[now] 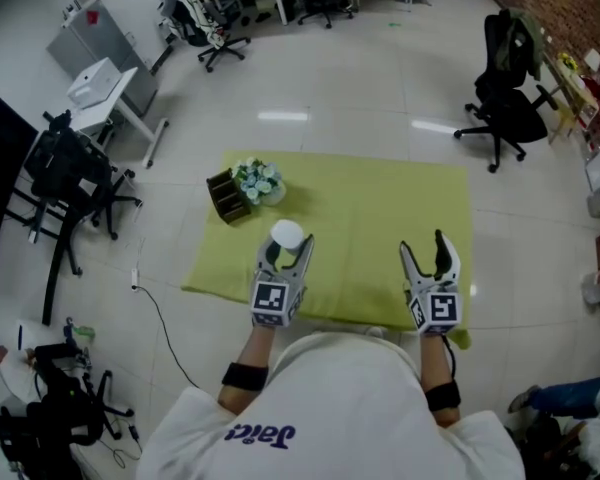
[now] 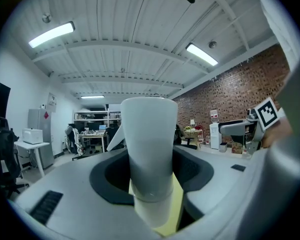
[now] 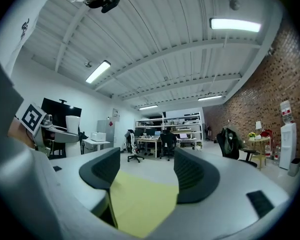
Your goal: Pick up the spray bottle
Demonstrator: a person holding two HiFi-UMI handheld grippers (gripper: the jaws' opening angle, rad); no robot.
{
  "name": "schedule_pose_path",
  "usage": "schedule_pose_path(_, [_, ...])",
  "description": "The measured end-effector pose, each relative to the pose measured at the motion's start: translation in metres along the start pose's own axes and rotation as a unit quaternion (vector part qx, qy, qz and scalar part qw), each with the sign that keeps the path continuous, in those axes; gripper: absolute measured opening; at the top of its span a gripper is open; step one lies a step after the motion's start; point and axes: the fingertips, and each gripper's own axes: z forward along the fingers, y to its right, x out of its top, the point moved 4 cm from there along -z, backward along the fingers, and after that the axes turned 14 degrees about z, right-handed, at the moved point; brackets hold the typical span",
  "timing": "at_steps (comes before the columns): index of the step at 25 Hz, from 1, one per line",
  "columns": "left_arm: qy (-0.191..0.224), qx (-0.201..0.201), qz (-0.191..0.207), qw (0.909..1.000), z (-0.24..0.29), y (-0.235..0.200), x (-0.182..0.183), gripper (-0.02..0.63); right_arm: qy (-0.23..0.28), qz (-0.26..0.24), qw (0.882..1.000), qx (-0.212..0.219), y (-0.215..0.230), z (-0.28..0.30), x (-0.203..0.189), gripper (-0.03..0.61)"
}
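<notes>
Left tongs (image 1: 285, 253) clamp the white spray bottle (image 1: 286, 234) over the near edge of the yellow mat (image 1: 380, 198); right tongs (image 1: 423, 245) stand wide, empty.

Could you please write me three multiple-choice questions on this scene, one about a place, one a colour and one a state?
1. Where are the flowers?
A. at the cloth's far left corner
B. at its near right corner
C. on a chair
2. What colour is the cloth?
A. red
B. yellow-green
C. black
3. How do the right gripper's jaws stand?
A. shut tight together
B. apart, empty
C. shut on the cloth
Answers: 1 A, they stand by the dark box there; 2 B, the head view shows it; 3 B, only cloth shows between them.
</notes>
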Motion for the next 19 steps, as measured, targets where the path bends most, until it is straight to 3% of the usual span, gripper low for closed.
schedule_pose_path(3, [0.016, 0.003, 0.005, 0.9999, -0.001, 0.001, -0.001, 0.233, -0.006, -0.013, 1.000, 0.001, -0.006, 0.000, 0.004, 0.347])
schedule_pose_path(8, [0.015, 0.025, -0.027, 0.9992, -0.001, 0.005, 0.003, 0.232, -0.013, -0.020, 1.000, 0.008, -0.007, -0.002, 0.004, 0.347])
schedule_pose_path(19, [0.029, -0.002, -0.041, 0.9987, -0.003, 0.019, 0.007, 0.232, -0.017, -0.011, 1.000, 0.000, 0.001, -0.007, 0.007, 0.325])
